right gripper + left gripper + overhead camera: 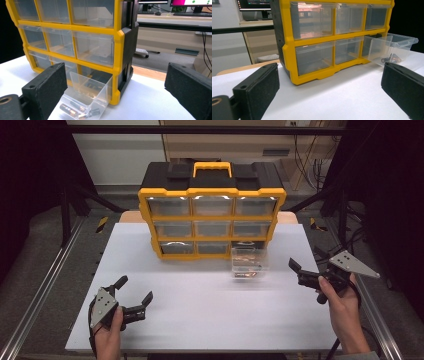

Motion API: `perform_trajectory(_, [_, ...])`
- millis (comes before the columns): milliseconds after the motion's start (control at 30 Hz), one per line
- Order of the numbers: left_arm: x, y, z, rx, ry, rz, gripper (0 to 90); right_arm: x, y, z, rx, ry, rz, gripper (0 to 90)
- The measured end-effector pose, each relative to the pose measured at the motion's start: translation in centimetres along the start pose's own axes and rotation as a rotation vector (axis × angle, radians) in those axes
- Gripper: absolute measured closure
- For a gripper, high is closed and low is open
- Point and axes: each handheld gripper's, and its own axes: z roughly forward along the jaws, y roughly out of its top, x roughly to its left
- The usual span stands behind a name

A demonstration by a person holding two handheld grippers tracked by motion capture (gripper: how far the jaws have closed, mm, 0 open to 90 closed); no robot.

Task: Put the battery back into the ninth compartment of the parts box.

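**Two open claws rested near a drawer pulled out of a yellow organizer**

A yellow and black drawer organizer (212,210) stood at the back of a white tabletop (200,310), with three rows of three clear drawers and a yellow carry handle on top. No brand, label or writing could be read on it. The bottom right drawer (248,262) was pulled far out onto the tabletop, still at the cabinet's mouth, and held a few small dark and coppery parts, too small to identify.

The left claw (134,292) sat near the front left of the tabletop, jaws wide apart and gripping nothing. The right claw (295,270) hovered just right of the drawer, also spread wide and gripping nothing.

Around the tabletop ran a dark metal frame. Behind were pale cabinets, cables and computer monitors.
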Motion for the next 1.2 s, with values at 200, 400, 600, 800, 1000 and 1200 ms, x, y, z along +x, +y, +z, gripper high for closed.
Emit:
perform_trajectory(200, [0.0,0.0,0.0,-0.002,-0.002,0.003,1.6,-0.2,-0.6,-0.4,-0.003,-0.006,0.001,4.3])
perform_trajectory(400, [0.0,0.0,0.0,-0.002,-0.001,0.005,1.7,-0.3,-1.3,-0.8,0.002,-0.009,0.003,4.3])
perform_trajectory(600, [-0.1,0.0,0.0,-0.002,-0.002,0.007,1.9,-0.5,-2.0,-1.2,0.009,-0.013,0.005,4.2])
perform_trajectory(800, [0.0,0.0,0.0,-0.001,-0.003,0.006,1.9,-0.6,-2.7,-1.5,0.015,-0.017,0.01,4.2])
perform_trajectory(1000, [-0.1,-0.1,0.1,0.003,-0.003,0.008,1.8,-0.7,-3.4,-1.7,0.017,-0.018,0.009,4.2])
perform_trajectory(1200, [-0.1,-0.1,0.2,0.005,-0.004,0.009,1.8,-0.7,-4.0,-1.7,0.022,-0.016,0.012,4.2])
